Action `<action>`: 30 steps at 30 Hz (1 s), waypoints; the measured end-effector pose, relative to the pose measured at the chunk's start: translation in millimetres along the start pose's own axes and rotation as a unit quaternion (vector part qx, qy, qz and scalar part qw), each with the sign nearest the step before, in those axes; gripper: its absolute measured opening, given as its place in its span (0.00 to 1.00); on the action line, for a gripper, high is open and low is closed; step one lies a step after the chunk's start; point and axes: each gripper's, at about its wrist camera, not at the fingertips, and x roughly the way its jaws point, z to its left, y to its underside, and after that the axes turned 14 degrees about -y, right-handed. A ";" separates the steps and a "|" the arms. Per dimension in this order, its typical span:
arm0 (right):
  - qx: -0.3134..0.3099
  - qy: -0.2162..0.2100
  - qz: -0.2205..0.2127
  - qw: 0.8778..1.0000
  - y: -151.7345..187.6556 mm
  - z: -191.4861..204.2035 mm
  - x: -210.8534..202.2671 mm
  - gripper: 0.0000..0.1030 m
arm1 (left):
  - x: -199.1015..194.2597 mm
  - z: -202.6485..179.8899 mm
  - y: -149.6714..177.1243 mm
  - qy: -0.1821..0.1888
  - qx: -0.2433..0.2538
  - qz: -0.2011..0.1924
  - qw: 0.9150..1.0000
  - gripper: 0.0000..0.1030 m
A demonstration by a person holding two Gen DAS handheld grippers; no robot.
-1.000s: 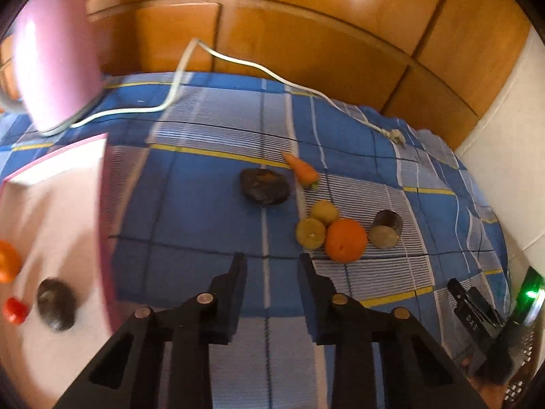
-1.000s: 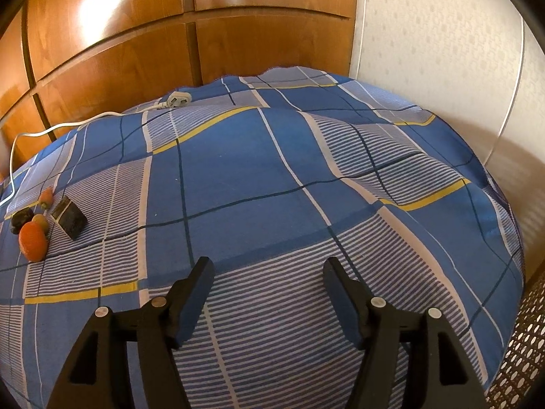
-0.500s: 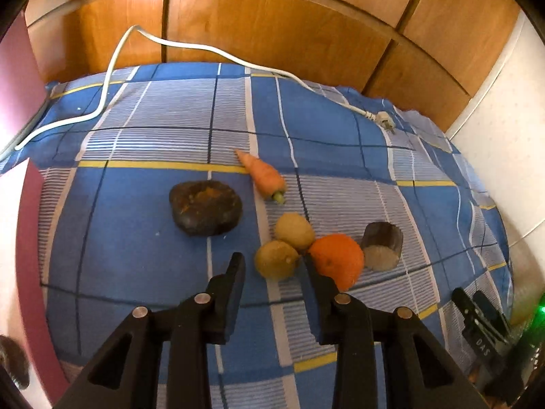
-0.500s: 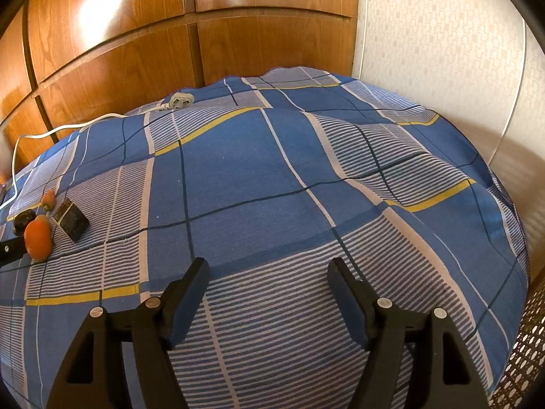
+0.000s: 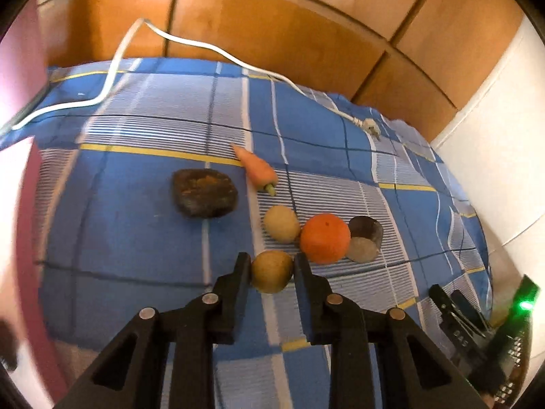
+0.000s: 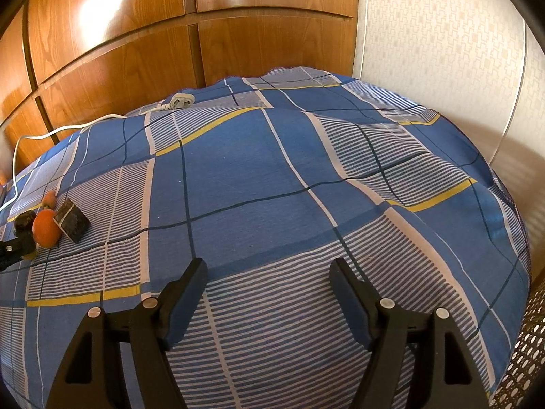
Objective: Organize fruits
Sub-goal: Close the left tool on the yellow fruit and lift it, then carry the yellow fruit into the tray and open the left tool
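Orange (image 5: 325,238) and second yellow fruit (image 5: 282,223) crowd fruit (image 5: 271,271) between left fingers (image 5: 240,283).

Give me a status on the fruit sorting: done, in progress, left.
Done: a dark item sits on the pink tray at the view's left edge. In progress: the left gripper brackets a yellowish fruit, jaws not yet closed. Left: another yellowish fruit, the orange and the carrot lie on the cloth. The right gripper is open, idle.
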 end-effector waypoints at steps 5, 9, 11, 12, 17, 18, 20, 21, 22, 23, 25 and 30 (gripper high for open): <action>-0.002 0.002 0.000 1.000 0.3 1.5 0.9 0.74 | -39.4 37.9 1.7 -0.031 -0.047 -0.021 0.998 0.25; -0.004 0.002 0.000 1.000 0.5 0.9 1.0 0.75 | -68.7 76.5 -1.5 -0.067 -0.074 -0.051 0.994 0.25; -0.004 0.003 0.000 1.000 0.6 0.8 1.0 0.75 | -78.3 103.5 -2.2 -0.087 -0.097 -0.057 0.990 0.25; -0.004 0.003 0.000 1.000 0.6 0.8 1.0 0.75 | -81.9 121.0 -1.7 -0.110 -0.110 -0.059 0.986 0.25; -0.005 0.004 0.000 1.000 0.7 0.9 1.2 0.75 | -80.3 176.7 4.0 -0.178 -0.140 -0.052 0.973 0.25; -0.006 0.005 0.000 1.000 0.6 0.9 1.3 0.75 | -78.3 185.8 6.2 -0.185 -0.146 -0.048 0.971 0.25; -0.007 0.006 0.000 1.000 0.9 1.5 1.2 0.75 | -75.6 198.0 11.1 -0.197 -0.157 -0.040 0.967 0.26; -0.008 0.007 0.000 1.000 0.8 1.7 1.3 0.75 | -75.8 199.4 13.6 -0.202 -0.159 -0.040 0.966 0.26; -0.008 0.008 0.000 1.000 0.7 1.8 1.4 0.75 | -75.9 202.1 16.3 -0.206 -0.162 -0.040 0.964 0.26; -0.009 0.008 0.000 1.000 0.7 1.8 1.3 0.75 | -78.8 206.3 20.0 -0.210 -0.165 -0.041 0.963 0.26; -0.010 0.009 0.000 1.000 0.9 2.3 1.1 0.75 | -81.9 209.0 26.5 -0.211 -0.178 -0.045 0.960 0.34; -0.012 0.011 0.001 1.000 0.8 2.8 1.4 0.75 | -97.8 209.2 41.9 -0.228 -0.199 -0.060 0.951 0.42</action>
